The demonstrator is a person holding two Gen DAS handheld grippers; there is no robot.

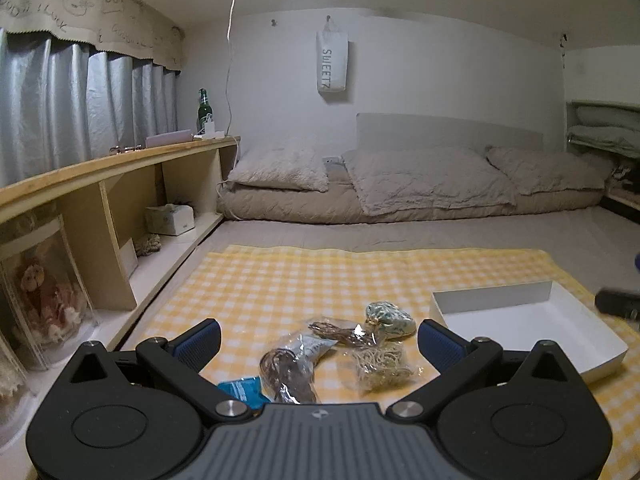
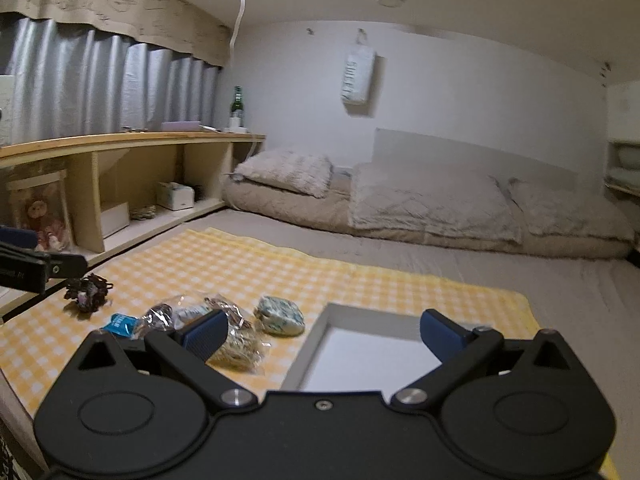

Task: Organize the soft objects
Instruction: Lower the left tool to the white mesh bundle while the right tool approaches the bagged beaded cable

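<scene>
Left gripper (image 1: 319, 344) spread wide, nothing between the blue pads, poised above a cluster of soft items on a yellow checked cloth (image 1: 256, 280). Cluster as seen from the left wrist: clear bag of brown cord (image 1: 286, 372) nearest, a second clear bag of brown cord (image 1: 340, 332) just behind it, clear bag of pale string (image 1: 380, 366) to the right and touching both, a patterned green-and-white pouch (image 1: 388, 316) at the far side of the group, a blue packet (image 1: 242, 390) at the near left edge, partly hidden by the gripper body. White tray (image 1: 528, 332) on the cloth to the right of the cluster, apart from it, nothing visible inside. Right gripper (image 2: 324, 336) also spread wide and holding nothing, hovering over the near-left part of the same tray (image 2: 320, 344). From the right wrist, a dark purple tangle (image 2: 88, 290) lies alone on the cloth, well left of the bagged items. Cloth laid over a grey mattress (image 1: 440, 236); pillows (image 1: 428, 180) at the far end, wooden shelf (image 1: 120, 168) along the left wall.
</scene>
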